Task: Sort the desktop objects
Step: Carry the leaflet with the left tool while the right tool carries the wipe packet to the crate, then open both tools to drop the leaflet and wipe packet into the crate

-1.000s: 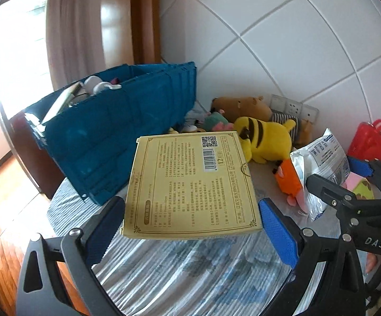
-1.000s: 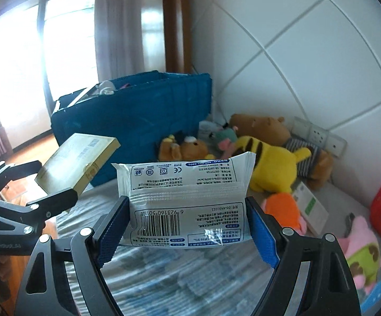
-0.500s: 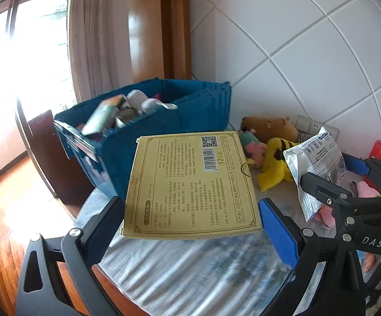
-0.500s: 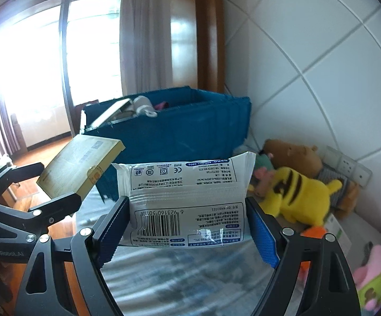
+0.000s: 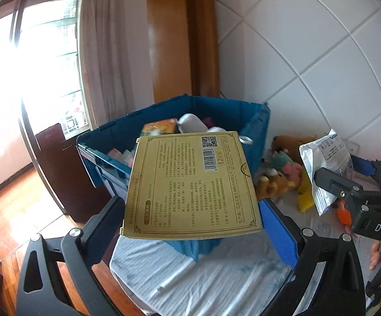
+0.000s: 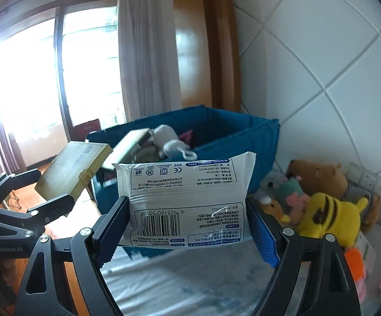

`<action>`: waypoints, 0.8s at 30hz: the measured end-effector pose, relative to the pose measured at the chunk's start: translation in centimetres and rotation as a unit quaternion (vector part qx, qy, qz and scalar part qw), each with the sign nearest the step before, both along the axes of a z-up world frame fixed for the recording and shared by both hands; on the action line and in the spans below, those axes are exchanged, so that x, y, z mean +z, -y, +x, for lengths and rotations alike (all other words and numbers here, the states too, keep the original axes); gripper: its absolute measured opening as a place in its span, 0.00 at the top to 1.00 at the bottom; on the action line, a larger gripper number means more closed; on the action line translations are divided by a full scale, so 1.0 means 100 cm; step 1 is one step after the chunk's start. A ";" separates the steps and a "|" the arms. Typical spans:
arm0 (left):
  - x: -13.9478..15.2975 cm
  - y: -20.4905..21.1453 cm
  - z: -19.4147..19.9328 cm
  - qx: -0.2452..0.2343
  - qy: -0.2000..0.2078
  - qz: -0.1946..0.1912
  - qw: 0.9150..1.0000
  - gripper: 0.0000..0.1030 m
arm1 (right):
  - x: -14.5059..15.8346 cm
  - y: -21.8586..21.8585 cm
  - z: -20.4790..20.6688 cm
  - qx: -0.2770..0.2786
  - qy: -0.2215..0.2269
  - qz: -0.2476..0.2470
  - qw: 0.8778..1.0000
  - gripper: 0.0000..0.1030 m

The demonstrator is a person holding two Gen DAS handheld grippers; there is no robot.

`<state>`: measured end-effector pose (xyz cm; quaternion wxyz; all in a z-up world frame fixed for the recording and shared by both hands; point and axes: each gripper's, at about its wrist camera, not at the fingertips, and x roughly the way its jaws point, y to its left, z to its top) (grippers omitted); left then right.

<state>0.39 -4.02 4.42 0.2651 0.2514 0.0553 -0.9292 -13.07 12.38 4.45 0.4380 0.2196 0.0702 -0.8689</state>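
The tiled wall (image 6: 322,52) and curtained window (image 6: 85,65) fill my background, and below them the striped worktop (image 5: 216,276) carries a big blue bin (image 6: 243,142) already heaped with odds and ends I can't identify through the blur. My left claw (image 5: 191,218) is raised level in front of the bin, pinching a flat yellow box (image 5: 190,184) between its blue pads; the box hangs in the air and covers much of the bin's near wall in the left wrist view. My right claw (image 6: 187,226) sits at a similar height to its right, squeezing a white sealed packet (image 6: 187,200) by its sides, barcode facing the camera, just short of the bin's near wall. To the right of the bin, against the wall, lies a pile of plush toys: a yellow striped one (image 6: 330,216), a brown bear (image 6: 319,176) and smaller ones too fuzzy to name. A fingertip (image 5: 375,252) shows under the right claw, cut off by the frame edge.
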 end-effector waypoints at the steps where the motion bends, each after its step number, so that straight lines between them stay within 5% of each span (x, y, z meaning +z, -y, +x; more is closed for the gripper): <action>1: 0.002 0.009 -0.002 0.005 -0.003 0.001 1.000 0.01 | 0.002 0.012 -0.004 0.005 -0.003 0.004 1.000 0.17; 12: 0.007 0.097 -0.031 0.067 -0.005 -0.009 0.998 0.01 | 0.009 0.113 -0.034 0.054 -0.017 0.012 0.998 0.17; 24: 0.003 0.202 -0.078 0.030 0.014 0.003 0.999 0.01 | -0.005 0.204 -0.056 0.027 0.001 0.039 0.999 0.17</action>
